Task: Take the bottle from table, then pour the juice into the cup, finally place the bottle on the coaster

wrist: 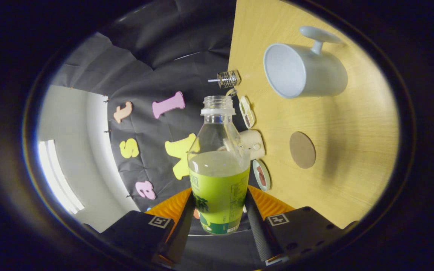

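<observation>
The gripper (217, 214) pinches a clear plastic bottle (219, 165) between its two black ribbed fingers (256, 226), lifted clear of the wooden table (352, 150). The bottle is uncapped, with a green label around its lower body, and holds pale green juice to roughly half its height. A smooth, pale grey cup (303, 69) with a handle stands on the table, apparently empty. A flat, round brown coaster (302, 149) lies bare beside it, nearer the fingers. Small items line the table's edge beyond the bottle: a wire cage (227, 79), two small lidded dishes (247, 111) and a cream tub (252, 145), their contents too blurred to tell.
</observation>
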The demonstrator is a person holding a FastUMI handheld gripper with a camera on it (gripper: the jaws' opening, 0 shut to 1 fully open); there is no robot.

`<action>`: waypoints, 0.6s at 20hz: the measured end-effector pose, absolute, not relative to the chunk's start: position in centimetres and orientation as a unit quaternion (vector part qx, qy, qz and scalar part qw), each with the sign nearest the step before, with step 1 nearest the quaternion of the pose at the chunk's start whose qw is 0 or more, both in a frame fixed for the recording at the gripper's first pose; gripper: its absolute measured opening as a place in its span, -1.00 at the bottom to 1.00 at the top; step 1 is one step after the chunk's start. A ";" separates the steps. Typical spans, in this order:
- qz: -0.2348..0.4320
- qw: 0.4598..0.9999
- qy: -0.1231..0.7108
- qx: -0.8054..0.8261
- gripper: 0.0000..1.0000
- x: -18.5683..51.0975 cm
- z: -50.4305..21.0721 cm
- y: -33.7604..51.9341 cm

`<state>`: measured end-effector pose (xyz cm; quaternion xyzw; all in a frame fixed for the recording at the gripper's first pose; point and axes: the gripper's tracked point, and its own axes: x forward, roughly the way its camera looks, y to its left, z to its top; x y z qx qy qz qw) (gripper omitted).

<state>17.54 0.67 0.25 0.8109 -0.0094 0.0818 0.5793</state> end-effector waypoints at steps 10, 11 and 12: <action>0.087 0.557 -0.020 0.826 0.55 17.6 2.1 -0.1; 0.089 0.555 -0.021 0.827 0.56 17.5 2.4 -0.1; 0.089 0.553 -0.023 0.828 0.55 17.6 2.5 -0.2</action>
